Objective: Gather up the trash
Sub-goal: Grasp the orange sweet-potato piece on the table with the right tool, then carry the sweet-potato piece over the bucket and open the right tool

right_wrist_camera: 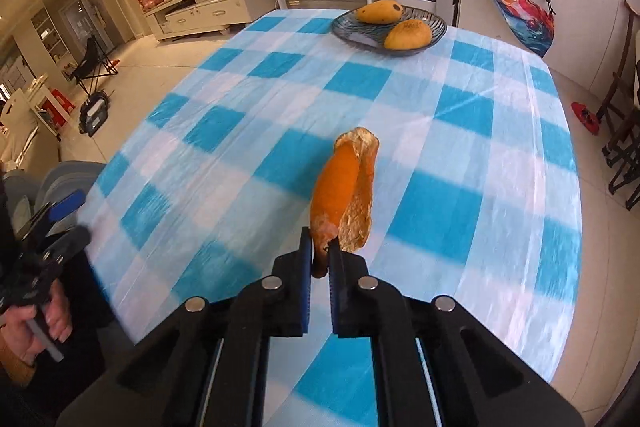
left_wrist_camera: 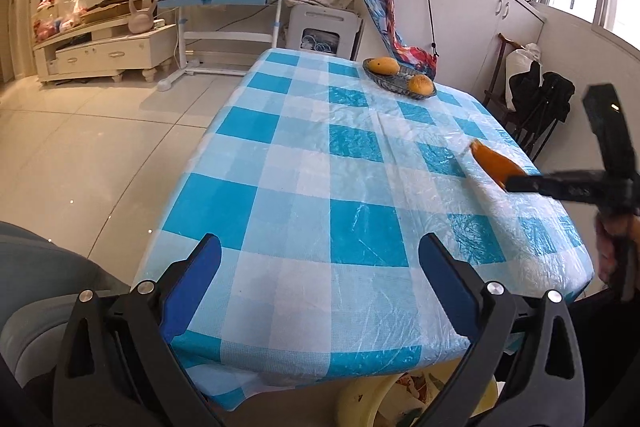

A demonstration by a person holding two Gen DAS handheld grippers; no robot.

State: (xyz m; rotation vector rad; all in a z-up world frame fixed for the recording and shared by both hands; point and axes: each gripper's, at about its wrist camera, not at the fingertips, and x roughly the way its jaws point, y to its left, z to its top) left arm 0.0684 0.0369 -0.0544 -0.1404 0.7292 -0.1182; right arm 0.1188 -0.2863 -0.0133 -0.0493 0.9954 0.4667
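Observation:
A curled strip of orange fruit peel [right_wrist_camera: 348,187] sticks out from my right gripper [right_wrist_camera: 322,251], whose blue pads are shut on its near end. The peel hangs just above the blue-and-white checked tablecloth [right_wrist_camera: 440,147]. In the left wrist view the same peel [left_wrist_camera: 496,161] shows at the table's right side, pinched at the tip of the right gripper [left_wrist_camera: 510,183]. My left gripper [left_wrist_camera: 320,239] stands wide open over the near edge of the table [left_wrist_camera: 292,187], with nothing between its fingers. A yellow bin [left_wrist_camera: 360,403] with scraps inside sits below that edge.
A dark glass dish [right_wrist_camera: 440,23] with two mangoes [right_wrist_camera: 380,11] stands at the far end of the table. A colourful bag [left_wrist_camera: 384,11] leans on the wall behind it. Dark chairs [left_wrist_camera: 536,99] stand to the right, a grey seat [left_wrist_camera: 40,287] to the near left.

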